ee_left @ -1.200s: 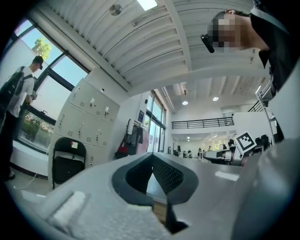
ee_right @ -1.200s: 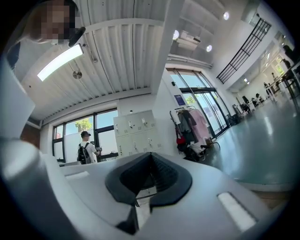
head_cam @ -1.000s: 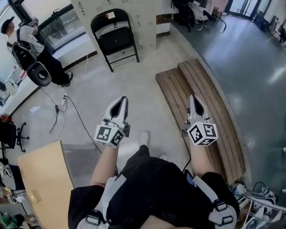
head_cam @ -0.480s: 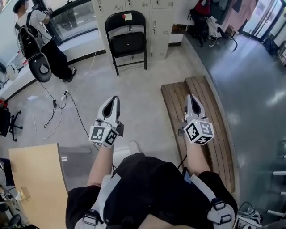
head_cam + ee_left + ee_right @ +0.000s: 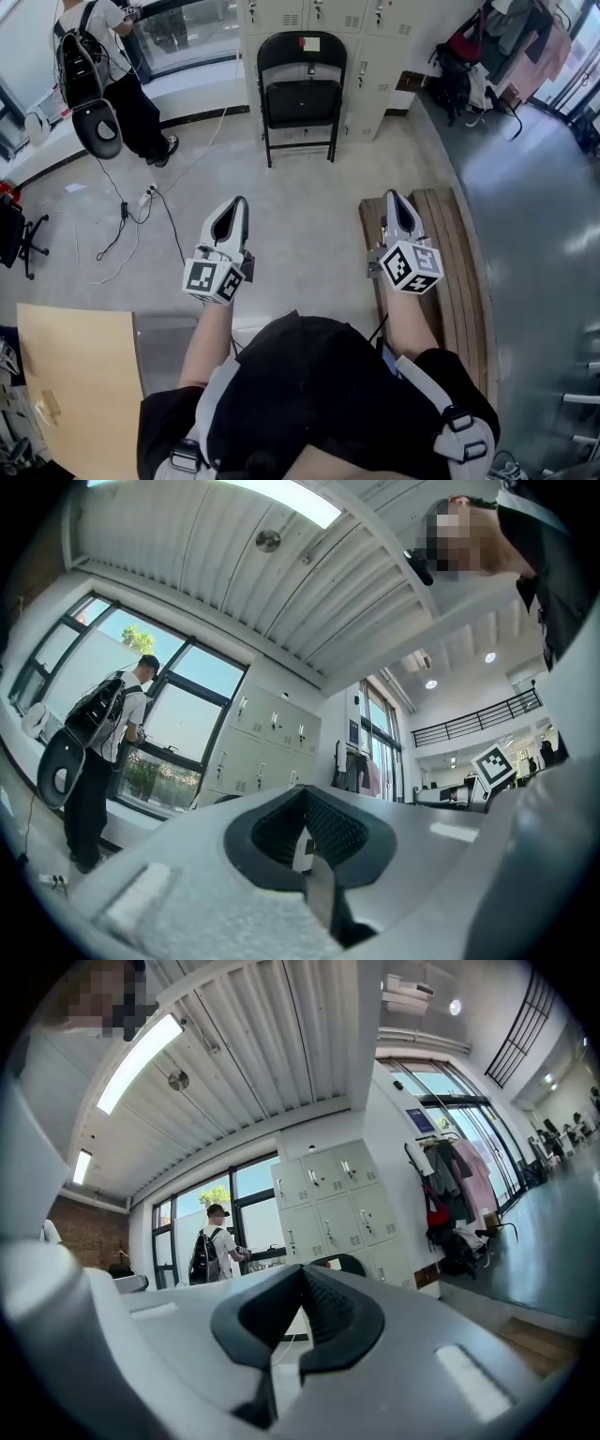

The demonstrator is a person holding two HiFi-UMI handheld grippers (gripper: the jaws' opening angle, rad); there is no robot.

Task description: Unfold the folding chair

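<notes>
The black folding chair (image 5: 300, 94) stands folded against the grey lockers (image 5: 375, 37) at the top centre of the head view. Its rounded top (image 5: 352, 1262) shows just over my right jaws in the right gripper view. My left gripper (image 5: 238, 202) and right gripper (image 5: 392, 196) are held side by side over the floor, both pointing at the chair and well short of it. Both are shut with nothing between the jaws, which meet in the left gripper view (image 5: 306, 799) and the right gripper view (image 5: 302, 1274).
A person with a backpack (image 5: 103, 56) stands at the window, upper left. Cables (image 5: 141, 216) trail across the floor on the left. A wooden slatted bench (image 5: 450, 272) runs along the right. A plywood board (image 5: 80, 375) lies at lower left, and bags and clothes (image 5: 478, 56) at upper right.
Both grippers have been carried forward across the floor toward the chair. The chair has shifted from upper left to the top centre of the head view and looks nearer. Both jaws stayed shut.
</notes>
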